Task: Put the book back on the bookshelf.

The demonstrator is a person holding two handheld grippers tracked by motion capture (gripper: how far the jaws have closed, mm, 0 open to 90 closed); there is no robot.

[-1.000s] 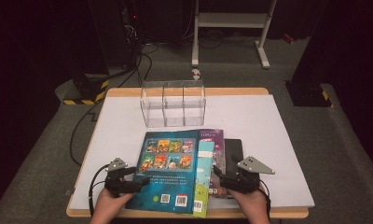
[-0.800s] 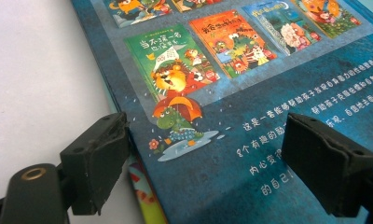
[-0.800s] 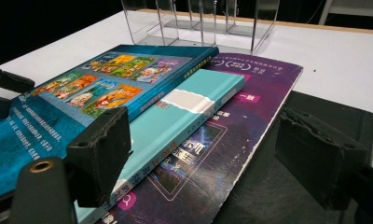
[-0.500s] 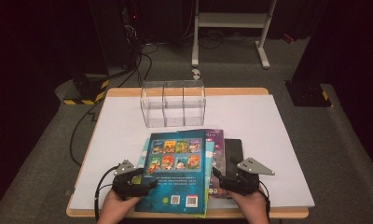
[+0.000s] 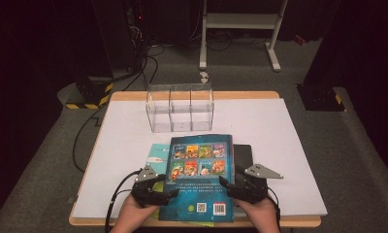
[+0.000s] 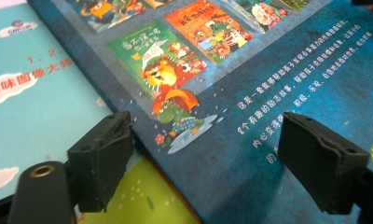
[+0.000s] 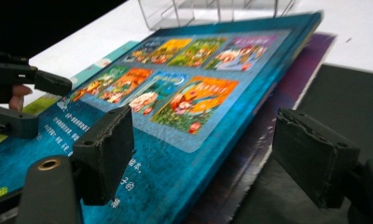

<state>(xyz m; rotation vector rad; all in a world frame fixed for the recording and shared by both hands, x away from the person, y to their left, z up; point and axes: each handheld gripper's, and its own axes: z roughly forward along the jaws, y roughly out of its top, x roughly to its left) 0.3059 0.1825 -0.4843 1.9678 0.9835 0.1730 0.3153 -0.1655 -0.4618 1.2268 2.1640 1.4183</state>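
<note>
High view first: a dark teal hardcover picture book with small cartoon cover panels [image 5: 200,179] is seen low in the middle of the frame, stacked on other books on the white table top [image 5: 289,145]. A light turquoise book [image 5: 158,153] pokes out at its left, a black flat item [image 5: 244,154] at its right. The left gripper [image 5: 171,187] is placed at the book's lower left edge, the right gripper [image 5: 224,185] at its lower right edge. A clear plastic three-compartment box [image 5: 180,108] is set above the book, well apart.

Left gripper view: wide-spread jaws have just been closing a bit, with the teal book's left edge [image 6: 250,107] between them, but no pad is seen pressing on it. A yellow-green cover [image 6: 142,196] is spotted at the bottom.

Right gripper view: jaws are spread wide too, the book's right edge [image 7: 184,116] is framed between them, tilted up off a purple book [image 7: 287,98], pads not touching.
</note>
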